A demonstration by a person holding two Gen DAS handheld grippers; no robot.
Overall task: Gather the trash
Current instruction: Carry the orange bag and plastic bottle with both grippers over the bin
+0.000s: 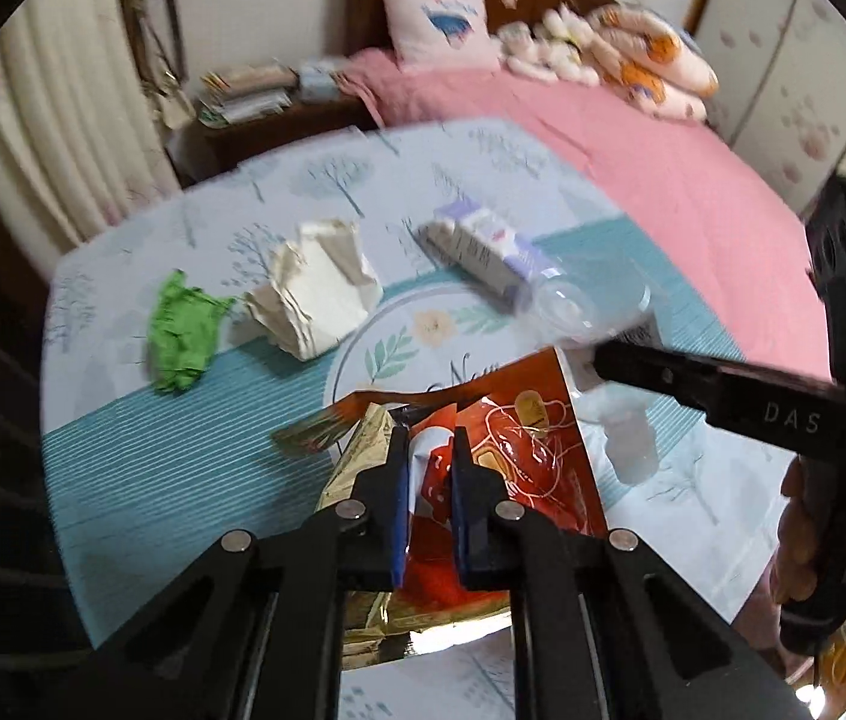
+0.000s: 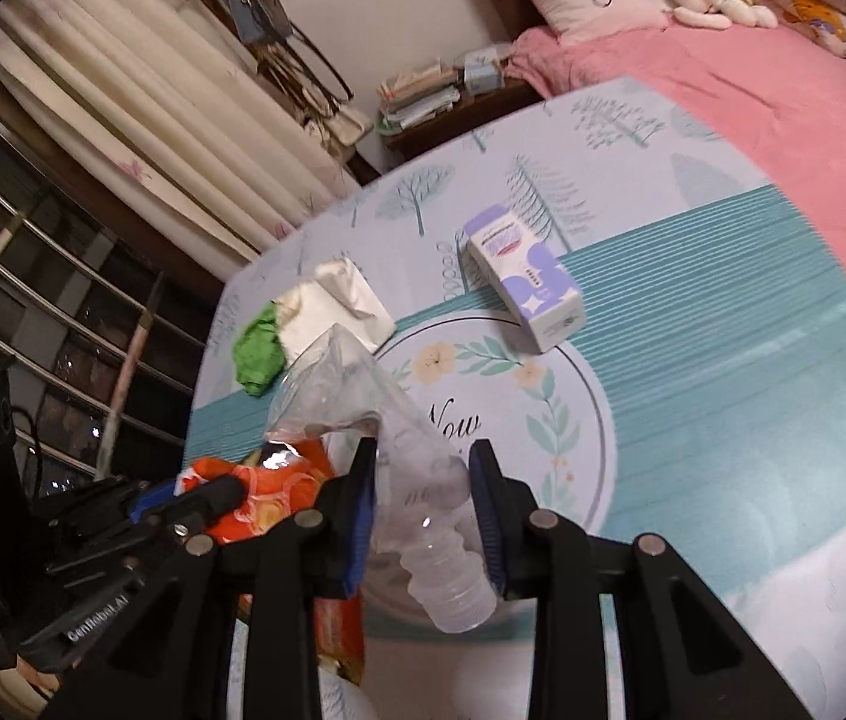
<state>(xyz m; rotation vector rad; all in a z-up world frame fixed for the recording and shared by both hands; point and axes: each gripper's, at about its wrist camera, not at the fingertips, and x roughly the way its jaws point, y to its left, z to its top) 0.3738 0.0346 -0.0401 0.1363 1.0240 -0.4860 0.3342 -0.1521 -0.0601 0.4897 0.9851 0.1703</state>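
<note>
My left gripper (image 1: 430, 438) is shut on an orange-red foil snack bag (image 1: 513, 438), held open just above the table; the bag also shows in the right wrist view (image 2: 267, 498). My right gripper (image 2: 423, 450) is shut on a crushed clear plastic bottle (image 2: 399, 462), held beside the bag's mouth; the bottle shows blurred in the left wrist view (image 1: 591, 300). On the table lie a green crumpled wrapper (image 1: 180, 330), a crumpled white paper (image 1: 321, 294) and a white-and-purple carton (image 1: 477, 252), also seen in the right wrist view (image 2: 525, 282).
The table carries a blue-and-white tree-print cloth (image 2: 723, 330). A pink bed (image 1: 633, 150) with pillows stands behind it. A nightstand with stacked papers (image 1: 249, 96) is at the far left. Curtains (image 2: 141, 120) and a metal rack (image 2: 33, 300) are on the left.
</note>
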